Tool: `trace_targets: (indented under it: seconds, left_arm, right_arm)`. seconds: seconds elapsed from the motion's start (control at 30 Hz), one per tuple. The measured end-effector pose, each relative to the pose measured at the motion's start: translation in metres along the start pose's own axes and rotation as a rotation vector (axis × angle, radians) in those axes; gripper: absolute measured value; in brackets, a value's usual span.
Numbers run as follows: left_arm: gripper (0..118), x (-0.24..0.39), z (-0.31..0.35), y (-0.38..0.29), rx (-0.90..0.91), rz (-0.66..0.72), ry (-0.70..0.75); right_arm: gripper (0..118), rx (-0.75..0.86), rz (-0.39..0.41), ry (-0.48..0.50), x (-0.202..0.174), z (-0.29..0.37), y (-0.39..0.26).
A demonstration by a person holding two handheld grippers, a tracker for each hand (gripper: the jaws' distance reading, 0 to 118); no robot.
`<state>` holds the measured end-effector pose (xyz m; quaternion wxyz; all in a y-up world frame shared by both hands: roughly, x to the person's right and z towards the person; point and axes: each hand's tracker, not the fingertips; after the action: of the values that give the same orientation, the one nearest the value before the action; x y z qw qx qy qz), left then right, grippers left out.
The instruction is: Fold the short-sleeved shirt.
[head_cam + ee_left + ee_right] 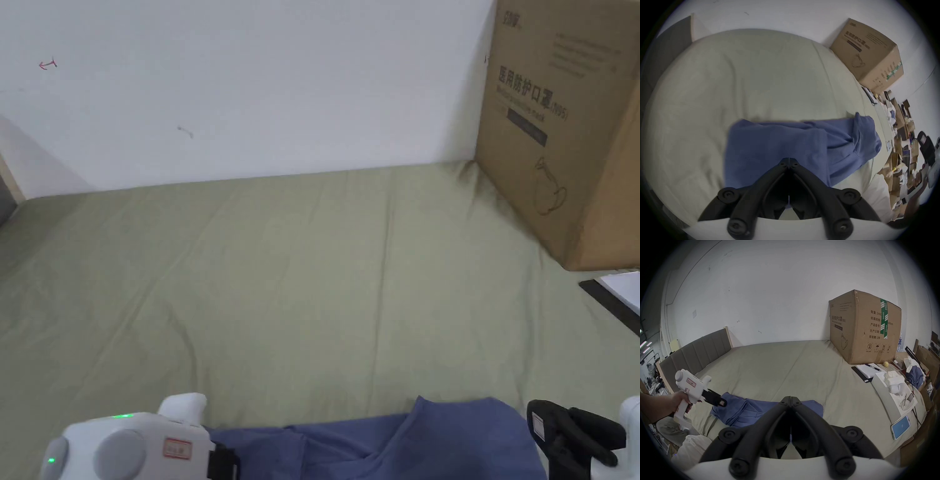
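Blue short-sleeved shirt point(786, 142) lies folded into a band on the bed point(300, 281); I hold both grippers' fingers closed, empty; further folds remain.

I am working over a bed point(769, 369) with a padded headboard point(696, 352) in a bare-walled storeroom-like space; a large cardboard box point(864, 331) stands at two o'clock, cluttered cartons point(899, 155) beyond.

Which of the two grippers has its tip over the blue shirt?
The left gripper: its tip overlaps the blue shirt edge. The right gripper sits beside it.
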<state>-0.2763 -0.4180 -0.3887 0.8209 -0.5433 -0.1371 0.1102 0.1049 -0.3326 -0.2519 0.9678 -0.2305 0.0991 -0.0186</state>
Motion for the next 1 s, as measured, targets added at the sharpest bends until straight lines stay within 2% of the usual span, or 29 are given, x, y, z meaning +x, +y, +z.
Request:
trace_targets:
  seconds: [0.13,0.23,0.3,0.37,0.4,0.5,0.63,0.67,0.7,0.73,0.77,0.8,0.87,0.93,1.0]
  left_arm:
    - [0,0.041,-0.044,-0.004,-0.039,-0.117,0.041]
    - [0,0.068,-0.044,-0.007,-0.023,-0.09,-0.026]
    - [0,0.07,-0.032,-0.003,-0.017,-0.03,-0.2]
    - [0,0.059,-0.02,0.0,-0.044,0.082,-0.481]
    - [0,0.052,-0.012,0.0,-0.026,0.119,-0.551]
    - [0,0.017,0.019,0.006,0.094,0.148,-0.512]
    - [0,-0.076,0.055,0.011,0.19,0.246,-0.48]
    - [5,-0.103,0.056,0.012,0.155,0.276,-0.512]
    - [19,-0.127,0.054,0.013,0.117,0.303,-0.58]
    - [44,-0.153,0.05,0.01,0.077,0.339,-0.658]
    - [87,-0.174,0.046,0.007,0.053,0.378,-0.703]
    - [113,-0.192,0.04,0.004,0.04,0.398,-0.727]
    - [118,-0.222,0.033,-0.006,0.073,0.402,-0.754]
    - [118,-0.243,0.018,-0.007,0.028,0.476,-0.812]
    - [118,-0.213,0.006,-0.018,-0.057,0.552,-0.899]
  right_arm:
    - [0,-0.013,0.017,-0.008,-0.002,-0.001,-0.001]
    - [0,-0.028,0.005,-0.008,-0.004,-0.002,-0.001]
    - [0,-0.032,0.0,-0.004,-0.006,-0.002,-0.001]
    - [0,-0.034,0.002,0.004,-0.008,-0.003,0.0]
    - [0,-0.035,0.008,0.008,-0.01,-0.004,0.0]
    - [0,-0.035,0.02,0.014,-0.013,-0.006,0.003]
    - [0,-0.04,0.022,0.013,-0.017,-0.009,0.006]
    - [0,-0.052,0.016,0.011,-0.019,-0.011,0.007]
    - [0,-0.065,0.007,0.016,-0.021,-0.013,0.007]
    - [0,-0.078,0.001,0.024,-0.023,-0.015,0.007]
    - [0,-0.089,0.005,0.028,-0.027,-0.018,0.008]
    - [0,-0.099,0.017,0.027,-0.031,-0.021,0.008]
    - [0,-0.118,0.051,0.022,-0.04,-0.026,0.009]
    - [0,-0.131,0.059,0.013,-0.051,-0.031,0.01]
    - [0,-0.142,0.031,0.034,-0.059,-0.036,0.013]
